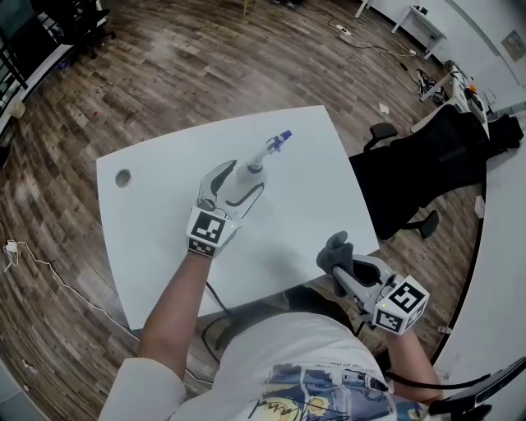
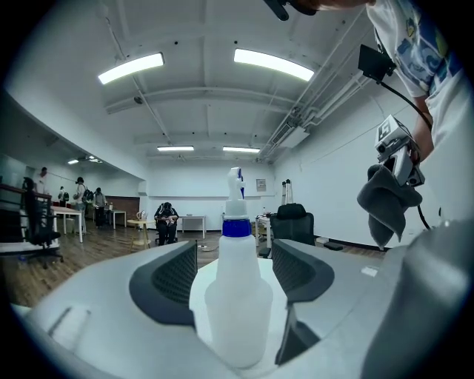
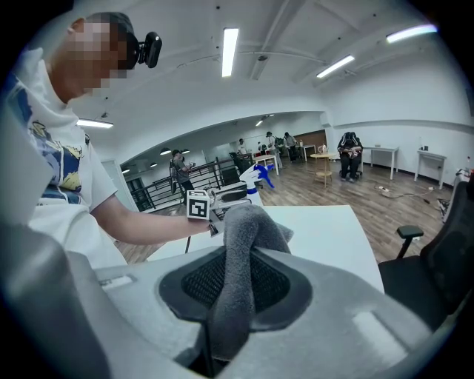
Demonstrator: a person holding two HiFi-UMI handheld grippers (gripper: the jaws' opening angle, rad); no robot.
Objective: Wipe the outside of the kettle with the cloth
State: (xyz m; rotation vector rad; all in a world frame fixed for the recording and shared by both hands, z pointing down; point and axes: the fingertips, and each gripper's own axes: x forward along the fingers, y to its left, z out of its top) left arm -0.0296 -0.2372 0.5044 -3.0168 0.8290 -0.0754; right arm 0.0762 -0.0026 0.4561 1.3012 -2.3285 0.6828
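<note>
A white spray bottle with a blue collar and nozzle stands upright on the white table. My left gripper is level around it. In the left gripper view the bottle sits between the two dark pads with a gap on each side, so the jaws are open. My right gripper is off the table's near right corner, shut on a grey cloth. The cloth is bunched between the pads and hangs down from them. No kettle is in view.
A black office chair stands right of the table. A round grommet hole is near the table's left edge. A cable runs over the wooden floor at left. More white tables and seated people are far off.
</note>
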